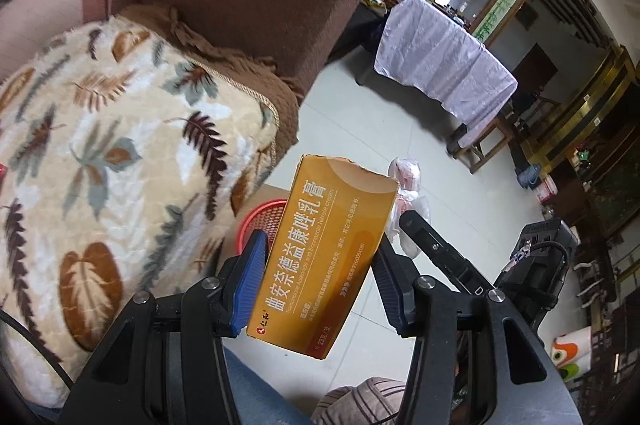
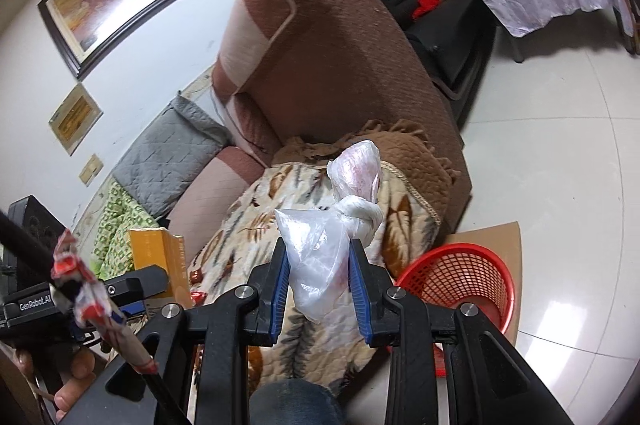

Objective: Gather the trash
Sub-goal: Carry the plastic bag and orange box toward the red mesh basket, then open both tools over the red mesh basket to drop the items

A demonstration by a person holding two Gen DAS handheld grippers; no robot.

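Observation:
My left gripper (image 1: 320, 257) is shut on an orange cream box (image 1: 320, 257) with white Chinese print, held upright above the sofa's edge. The same orange box (image 2: 160, 257) shows at the left of the right wrist view. My right gripper (image 2: 318, 265) is shut on a knotted clear plastic bag (image 2: 324, 253) with pink smears. That plastic bag (image 1: 406, 197) appears behind the box in the left wrist view. A red mesh basket (image 2: 460, 281) stands on cardboard on the floor, just right of the right gripper; its rim (image 1: 262, 215) peeks out left of the box.
A brown armchair-sofa (image 2: 340, 45) carries a leaf-patterned blanket (image 1: 120, 153). A red-and-white wrapper (image 2: 84, 285) clings to a black cable at lower left. A table under a lilac cloth (image 1: 444, 65) stands across the pale tiled floor (image 2: 560, 145). A person's knee (image 2: 292, 401) is below.

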